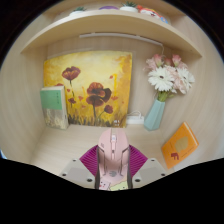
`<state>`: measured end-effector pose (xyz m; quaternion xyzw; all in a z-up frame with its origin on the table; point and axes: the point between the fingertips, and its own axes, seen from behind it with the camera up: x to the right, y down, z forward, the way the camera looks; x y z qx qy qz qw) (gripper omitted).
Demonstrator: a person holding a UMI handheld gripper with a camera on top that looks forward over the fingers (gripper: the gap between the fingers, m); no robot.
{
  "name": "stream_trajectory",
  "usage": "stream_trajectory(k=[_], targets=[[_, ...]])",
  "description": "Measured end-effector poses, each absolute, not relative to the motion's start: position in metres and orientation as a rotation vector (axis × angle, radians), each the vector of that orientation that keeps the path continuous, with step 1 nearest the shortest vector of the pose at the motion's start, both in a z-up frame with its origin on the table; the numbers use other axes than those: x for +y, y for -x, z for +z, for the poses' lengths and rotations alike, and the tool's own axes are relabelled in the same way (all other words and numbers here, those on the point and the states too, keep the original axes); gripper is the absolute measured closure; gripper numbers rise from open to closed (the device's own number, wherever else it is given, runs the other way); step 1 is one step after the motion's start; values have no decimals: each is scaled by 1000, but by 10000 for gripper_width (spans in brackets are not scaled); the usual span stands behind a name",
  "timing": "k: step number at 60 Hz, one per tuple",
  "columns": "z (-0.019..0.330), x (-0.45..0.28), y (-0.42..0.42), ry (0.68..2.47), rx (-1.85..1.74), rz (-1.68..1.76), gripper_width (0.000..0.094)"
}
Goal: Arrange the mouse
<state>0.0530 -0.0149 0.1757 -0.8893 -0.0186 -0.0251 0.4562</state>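
A pale pink computer mouse (pixel 111 156) stands lengthwise between my two fingers, its nose pointing ahead. My gripper (pixel 111 160) is shut on the mouse: the magenta pads (pixel 91 159) press on both its sides. The mouse is held above the light wooden desk (pixel 60 150). A small sticker shows on the mouse's rear end.
A painting of red poppies (pixel 88 88) leans on the back wall. A teal book (pixel 54 106) stands at its left. A light blue vase (pixel 156 110) with pink and white flowers is at the right, an orange card (pixel 179 141) beside it. A shelf (pixel 110 18) runs overhead.
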Motion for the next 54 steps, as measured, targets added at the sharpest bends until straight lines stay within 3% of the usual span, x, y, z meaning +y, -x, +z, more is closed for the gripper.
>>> stream_trajectory(k=[13,29,37,46,54], targets=[[56,-50,-81,2390,-25,-31,567],[-14,-77,-67,2502,-69,9,567],[-15,-77,-67,2484,-37,14,486],[-14,-80,-71,2521,-59,-24,292],[38,-77,-58,2445,-96,-7,231]])
